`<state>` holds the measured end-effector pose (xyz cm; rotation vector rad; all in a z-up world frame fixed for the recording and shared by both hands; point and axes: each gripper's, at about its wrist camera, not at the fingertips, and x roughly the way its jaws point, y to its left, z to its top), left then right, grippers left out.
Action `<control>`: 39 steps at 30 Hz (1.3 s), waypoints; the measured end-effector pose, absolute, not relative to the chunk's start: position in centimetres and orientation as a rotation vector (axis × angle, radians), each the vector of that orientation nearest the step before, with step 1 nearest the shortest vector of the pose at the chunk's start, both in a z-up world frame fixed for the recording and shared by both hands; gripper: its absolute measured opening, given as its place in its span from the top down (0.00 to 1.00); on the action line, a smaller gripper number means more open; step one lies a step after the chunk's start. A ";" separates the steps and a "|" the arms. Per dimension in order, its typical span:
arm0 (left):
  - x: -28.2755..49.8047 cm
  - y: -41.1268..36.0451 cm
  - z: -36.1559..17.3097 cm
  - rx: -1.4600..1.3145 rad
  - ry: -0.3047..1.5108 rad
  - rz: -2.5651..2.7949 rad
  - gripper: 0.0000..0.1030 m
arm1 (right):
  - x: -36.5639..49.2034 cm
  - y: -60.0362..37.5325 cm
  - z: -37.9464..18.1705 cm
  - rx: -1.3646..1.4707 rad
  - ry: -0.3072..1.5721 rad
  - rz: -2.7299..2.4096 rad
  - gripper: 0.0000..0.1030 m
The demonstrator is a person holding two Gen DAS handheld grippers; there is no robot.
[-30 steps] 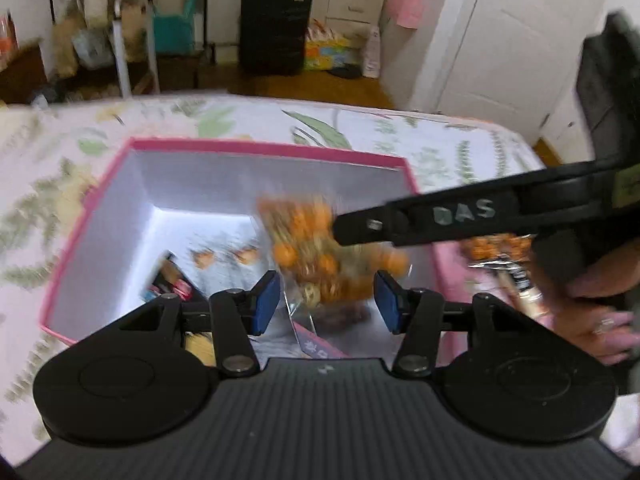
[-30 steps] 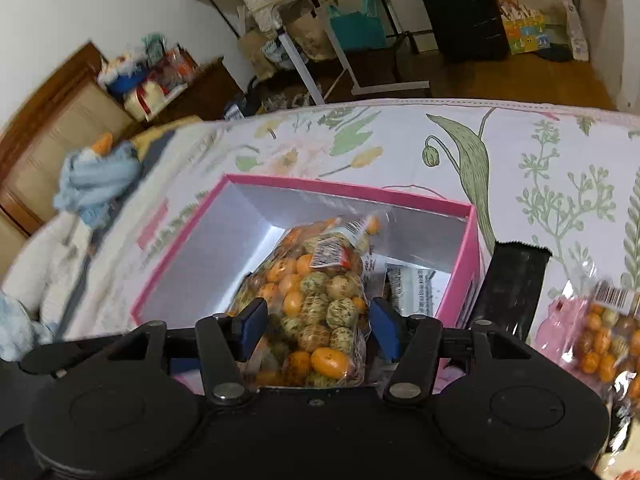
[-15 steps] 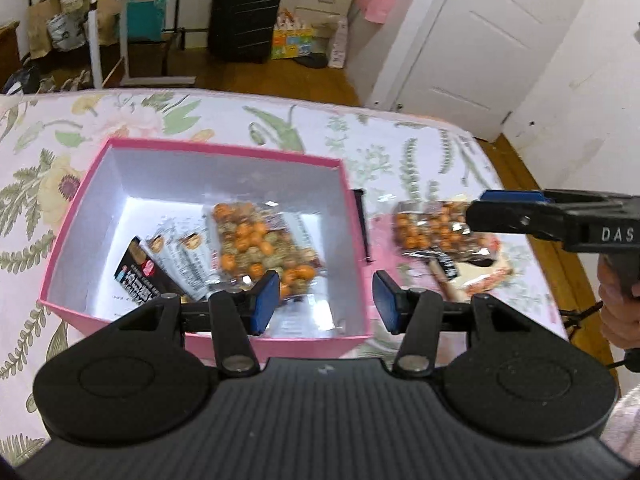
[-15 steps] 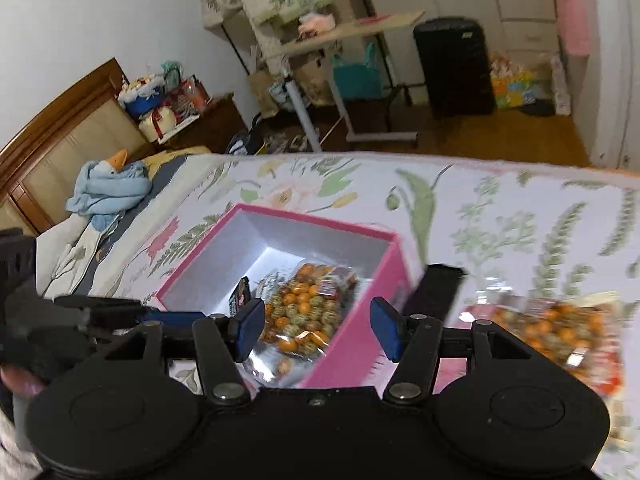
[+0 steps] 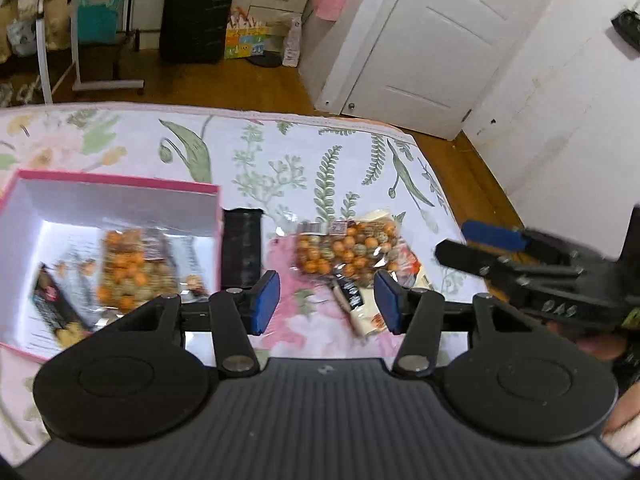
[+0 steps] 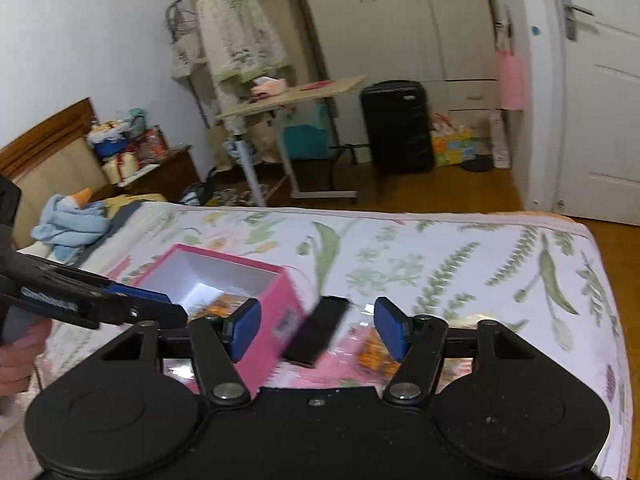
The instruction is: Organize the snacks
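Snack bag (image 5: 132, 268) now lies in the pink box (image 5: 120, 186), dropped from my right claw (image 6: 316, 330), jaws opening, empty. Left claw (image 5: 326, 300) gapes, holding nothing. Motion blurs the box's contents.

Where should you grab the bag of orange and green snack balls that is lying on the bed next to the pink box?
Probably by its crinkly sealed top edge, coming from above. The snack bag lies flat on the bedspread beside the pink box, so its bulging middle looks too wide and slippery for the jaws. The thin flat edge, farthest from the camera in the left wrist view, should pinch easily and lift clear of the packets beneath it.
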<state>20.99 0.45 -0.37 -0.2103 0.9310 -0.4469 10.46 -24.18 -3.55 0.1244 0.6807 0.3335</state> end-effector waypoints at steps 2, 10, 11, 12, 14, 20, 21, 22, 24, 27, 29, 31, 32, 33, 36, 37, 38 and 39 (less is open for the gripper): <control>21.7 -0.7 -1.9 -0.240 0.944 -0.434 0.50 | 11.1 -25.5 -5.4 0.147 0.694 0.284 0.32; 23.8 -3.9 -9.4 -0.347 1.026 -0.355 0.50 | 13.7 -29.5 -14.0 0.259 0.843 0.130 0.32; 24.1 -4.3 -10.3 -0.355 1.042 -0.346 0.50 | 13.7 -29.8 -14.7 0.279 0.853 0.120 0.32; 24.4 -4.6 -11.0 -0.362 1.053 -0.339 0.51 | 13.9 -30.1 -15.3 0.296 0.861 0.117 0.32; 25.0 -4.9 -12.4 -0.392 1.065 -0.332 0.51 | 14.3 -30.5 -16.4 0.326 0.873 0.114 0.32; 25.5 -5.2 -15.6 -0.443 1.131 -0.328 0.51 | 14.8 -30.1 -17.6 0.330 0.859 0.122 0.33; 25.5 -5.1 -15.8 -0.445 1.134 -0.326 0.51 | 14.8 -30.1 -17.6 0.329 0.862 0.127 0.36; 25.4 -5.1 -16.0 -0.455 1.137 -0.329 0.51 | 14.8 -30.1 -17.6 0.330 0.868 0.135 0.37; 25.4 -5.0 -16.3 -0.479 1.149 -0.335 0.50 | 14.8 -30.1 -17.7 0.337 0.878 0.149 0.39; 25.2 -4.8 -16.3 -0.504 1.150 -0.343 0.50 | 14.7 -30.2 -17.6 0.354 0.885 0.165 0.48; 25.1 -4.8 -16.3 -0.501 1.143 -0.340 0.50 | 14.4 -30.0 -17.6 0.365 0.888 0.185 0.52; 25.1 -4.6 -16.3 -0.506 1.142 -0.335 0.50 | 14.1 -29.8 -17.6 0.370 0.899 0.194 0.56; 25.1 -4.5 -16.3 -0.511 1.143 -0.332 0.50 | 13.9 -29.7 -17.5 0.377 0.904 0.198 0.58; 25.1 -4.5 -16.3 -0.514 1.144 -0.331 0.50 | 13.7 -29.6 -17.5 0.386 0.909 0.202 0.59; 25.1 -4.4 -16.2 -0.508 1.137 -0.326 0.50 | 12.9 -29.1 -17.6 0.413 0.935 0.208 0.60; 25.1 -4.3 -16.2 -0.507 1.138 -0.326 0.50 | 12.6 -28.8 -17.6 0.414 0.948 0.209 0.60; 25.1 -4.3 -16.3 -0.507 1.141 -0.327 0.50 | 12.3 -28.4 -17.7 0.411 0.964 0.209 0.60; 25.1 -4.3 -16.3 -0.506 1.148 -0.326 0.50 | 12.1 -27.9 -17.7 0.412 0.986 0.210 0.60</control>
